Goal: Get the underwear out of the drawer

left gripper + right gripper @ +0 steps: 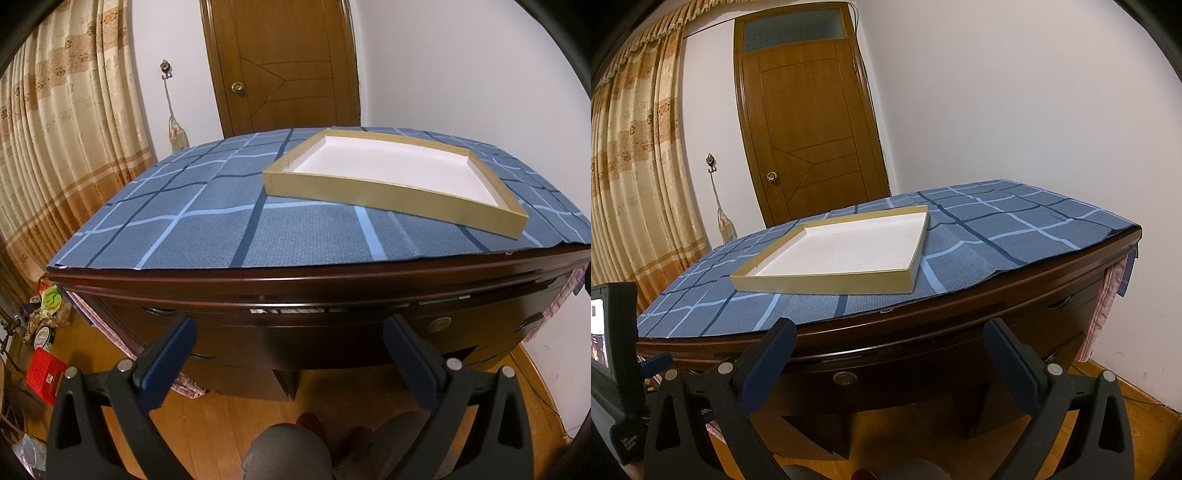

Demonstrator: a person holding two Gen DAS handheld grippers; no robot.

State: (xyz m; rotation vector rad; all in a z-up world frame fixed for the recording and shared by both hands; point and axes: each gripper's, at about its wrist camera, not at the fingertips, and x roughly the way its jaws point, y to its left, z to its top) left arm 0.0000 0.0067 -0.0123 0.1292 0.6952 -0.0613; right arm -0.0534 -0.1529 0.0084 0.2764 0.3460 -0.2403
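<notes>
A dark wooden desk stands in front of me, its centre drawer (332, 328) (871, 369) pulled out by only a narrow gap. No underwear shows through the gap. My left gripper (291, 325) hangs open just in front of the drawer face, nothing between its blue-padded fingers (173, 354). My right gripper (890, 328) is open too, level with the desk's front edge above the drawer's round lock (844, 377). On the desk top lies an empty shallow box lid (391, 173) (849, 251), tan outside and white inside.
A blue checked cloth (184, 221) (1015, 229) covers the desk top. A wooden door (288, 62) and curtains (55, 129) stand behind. Red box and clutter (44, 373) sit on the floor at left. A person's knees (291, 450) are below. The left gripper's body (617, 354) shows at left.
</notes>
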